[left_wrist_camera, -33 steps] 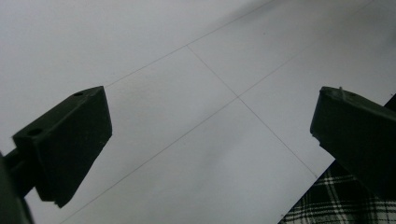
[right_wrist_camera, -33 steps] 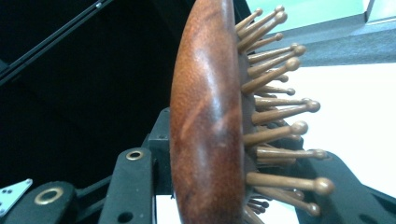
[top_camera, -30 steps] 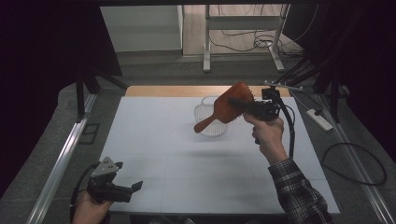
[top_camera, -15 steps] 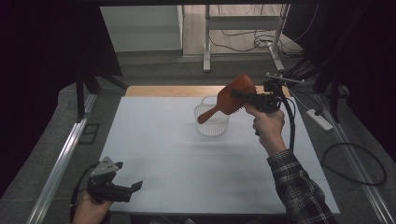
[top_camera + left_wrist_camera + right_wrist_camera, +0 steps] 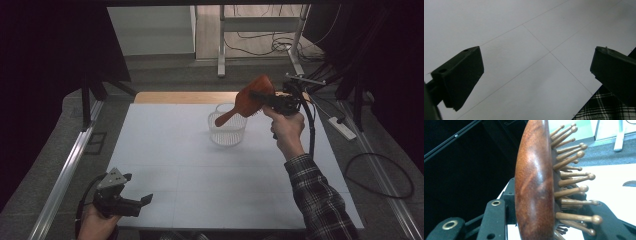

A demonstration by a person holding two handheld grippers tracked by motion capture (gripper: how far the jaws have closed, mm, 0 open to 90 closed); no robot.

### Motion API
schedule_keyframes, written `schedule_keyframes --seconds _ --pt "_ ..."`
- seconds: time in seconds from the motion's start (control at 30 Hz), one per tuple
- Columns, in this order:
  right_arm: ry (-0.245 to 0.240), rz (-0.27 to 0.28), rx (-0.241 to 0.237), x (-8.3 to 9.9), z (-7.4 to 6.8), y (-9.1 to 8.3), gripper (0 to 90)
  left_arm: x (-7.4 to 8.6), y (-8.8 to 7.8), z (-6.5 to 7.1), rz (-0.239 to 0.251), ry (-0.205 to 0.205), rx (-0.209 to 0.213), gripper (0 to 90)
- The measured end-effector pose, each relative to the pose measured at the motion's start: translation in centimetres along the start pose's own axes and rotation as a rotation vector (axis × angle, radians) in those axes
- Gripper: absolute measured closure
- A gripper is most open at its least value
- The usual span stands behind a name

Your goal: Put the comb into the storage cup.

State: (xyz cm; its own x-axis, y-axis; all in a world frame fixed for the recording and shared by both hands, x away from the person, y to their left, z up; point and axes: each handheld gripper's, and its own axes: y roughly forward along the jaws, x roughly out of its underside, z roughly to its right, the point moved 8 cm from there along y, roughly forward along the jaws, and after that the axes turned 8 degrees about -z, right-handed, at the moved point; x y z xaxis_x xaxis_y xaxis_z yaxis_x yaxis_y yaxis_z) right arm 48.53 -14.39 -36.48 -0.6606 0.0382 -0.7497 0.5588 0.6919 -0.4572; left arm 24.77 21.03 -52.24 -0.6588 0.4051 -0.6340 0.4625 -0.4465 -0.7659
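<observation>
Hairbrush (image 5: 250, 97) is wooden, held up over the white table (image 5: 200, 180). Left gripper (image 5: 131, 202) sits low at the near-left table edge, jaws wide apart, nothing in them. Clear basket (image 5: 227, 131) stands mid-table; brush handle points down toward it. Right gripper (image 5: 272, 98) is clamped on the brush head, bristles (image 5: 571, 180) sideways.
</observation>
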Motion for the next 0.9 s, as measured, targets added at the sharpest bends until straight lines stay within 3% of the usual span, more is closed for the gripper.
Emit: schedule_keyframes --seconds 0.9 --pt "0.001 -0.046 0.059 0.4 1.5 3.2 54.9 0.0 0.1 0.0 -0.009 0.004 0.001 0.0"
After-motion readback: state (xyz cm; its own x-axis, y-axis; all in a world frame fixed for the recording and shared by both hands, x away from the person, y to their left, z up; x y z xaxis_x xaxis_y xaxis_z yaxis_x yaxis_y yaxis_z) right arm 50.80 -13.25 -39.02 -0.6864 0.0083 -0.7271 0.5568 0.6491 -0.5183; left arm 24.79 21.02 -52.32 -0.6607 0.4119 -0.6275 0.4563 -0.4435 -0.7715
